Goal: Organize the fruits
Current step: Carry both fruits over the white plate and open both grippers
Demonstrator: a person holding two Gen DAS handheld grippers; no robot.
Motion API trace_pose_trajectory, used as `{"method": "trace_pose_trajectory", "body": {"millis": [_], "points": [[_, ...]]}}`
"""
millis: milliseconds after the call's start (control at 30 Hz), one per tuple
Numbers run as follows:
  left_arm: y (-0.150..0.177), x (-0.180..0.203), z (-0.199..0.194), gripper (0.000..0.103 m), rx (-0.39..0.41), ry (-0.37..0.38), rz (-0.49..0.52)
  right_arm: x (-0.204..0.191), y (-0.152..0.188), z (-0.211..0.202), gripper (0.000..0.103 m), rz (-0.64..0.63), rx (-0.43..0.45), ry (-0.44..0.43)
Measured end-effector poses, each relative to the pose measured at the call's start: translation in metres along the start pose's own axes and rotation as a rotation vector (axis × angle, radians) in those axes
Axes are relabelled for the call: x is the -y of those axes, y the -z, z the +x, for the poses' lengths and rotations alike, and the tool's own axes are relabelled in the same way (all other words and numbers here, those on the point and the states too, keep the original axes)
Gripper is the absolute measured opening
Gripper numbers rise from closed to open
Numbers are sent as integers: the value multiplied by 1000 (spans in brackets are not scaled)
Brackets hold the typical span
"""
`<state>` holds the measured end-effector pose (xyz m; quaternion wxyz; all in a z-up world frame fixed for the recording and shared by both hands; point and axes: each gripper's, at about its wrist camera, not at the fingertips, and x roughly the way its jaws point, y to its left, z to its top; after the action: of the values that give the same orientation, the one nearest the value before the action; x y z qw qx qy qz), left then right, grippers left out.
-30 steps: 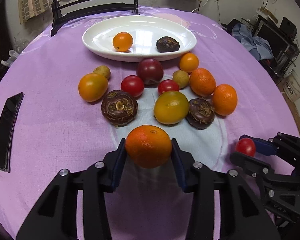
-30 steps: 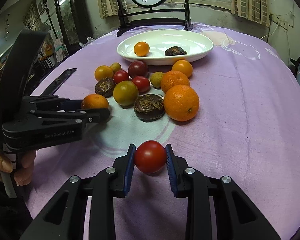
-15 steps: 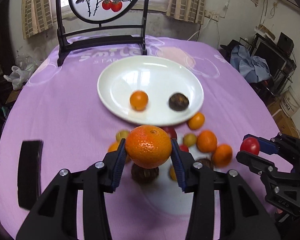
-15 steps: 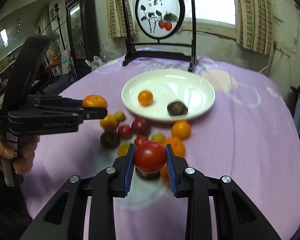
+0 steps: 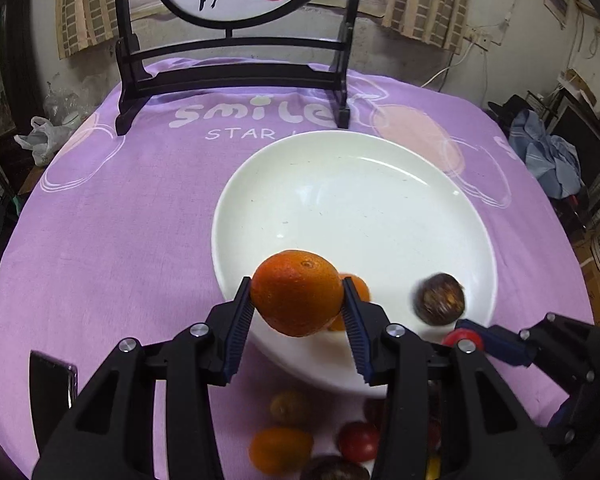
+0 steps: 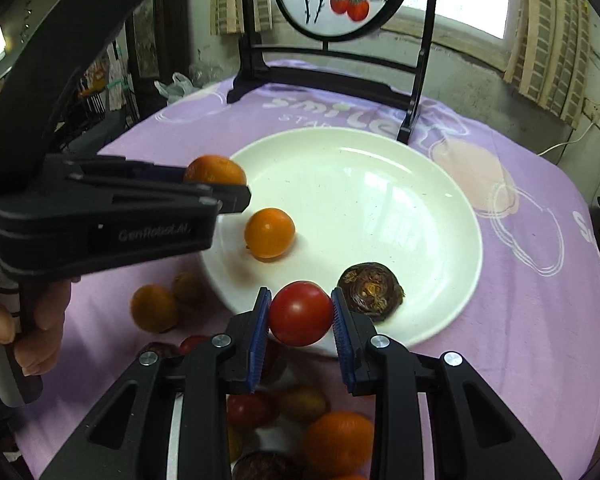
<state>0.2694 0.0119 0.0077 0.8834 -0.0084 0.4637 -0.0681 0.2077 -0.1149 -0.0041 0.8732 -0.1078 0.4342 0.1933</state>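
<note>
My left gripper (image 5: 298,300) is shut on a large orange (image 5: 298,292) and hangs over the near rim of the white plate (image 5: 340,200). My right gripper (image 6: 301,314) is shut on a red tomato (image 6: 301,312), also above the plate's (image 6: 380,184) near edge. On the plate lie a small orange fruit (image 6: 269,233) and a dark brown wrinkled fruit (image 6: 370,291). In the left wrist view the brown fruit (image 5: 440,298) sits at the plate's right, with the right gripper (image 5: 466,336) and its tomato just below it. The left gripper (image 6: 220,190) with its orange shows at the left of the right wrist view.
Several loose fruits (image 6: 300,420) lie on the purple cloth (image 5: 120,220) beneath both grippers. A dark framed ornament stand (image 5: 236,72) rises behind the plate. A black phone (image 5: 50,384) lies at the near left. A hand (image 6: 32,332) grips the left tool.
Both grippers have travelled forward from above the fruit pile to the plate's near rim, each still carrying its fruit. The plate now fills the middle of both views.
</note>
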Motion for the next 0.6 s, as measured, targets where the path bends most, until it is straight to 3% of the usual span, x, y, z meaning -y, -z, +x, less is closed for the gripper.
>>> {"method": "trace_pose_trajectory", "body": {"millis": [100, 133, 167, 233, 400, 467, 600], "points": [[-6, -3, 21, 43, -29, -19, -4, -4, -3, 13, 31, -12, -33, 6], [-6, -3, 23, 44, -22, -23, -10, -5, -3, 16, 36, -16, -37, 16], [-7, -3, 23, 50, -16, -30, -11, -5, -3, 15, 46, -15, -31, 27], [-7, -4, 18, 64, -10, -23, -18, -1, -3, 11, 54, 6, -3, 43], [2, -5, -20, 74, 71, -39, 2, 7, 14, -16, 55, 34, 32, 26], [11, -8, -37, 82, 100, -72, -6, 12, 24, -27, 61, 52, 44, 20], [38, -5, -63, 83, 115, -64, 6, 24, 50, -44, 64, 93, 49, 21]]}}
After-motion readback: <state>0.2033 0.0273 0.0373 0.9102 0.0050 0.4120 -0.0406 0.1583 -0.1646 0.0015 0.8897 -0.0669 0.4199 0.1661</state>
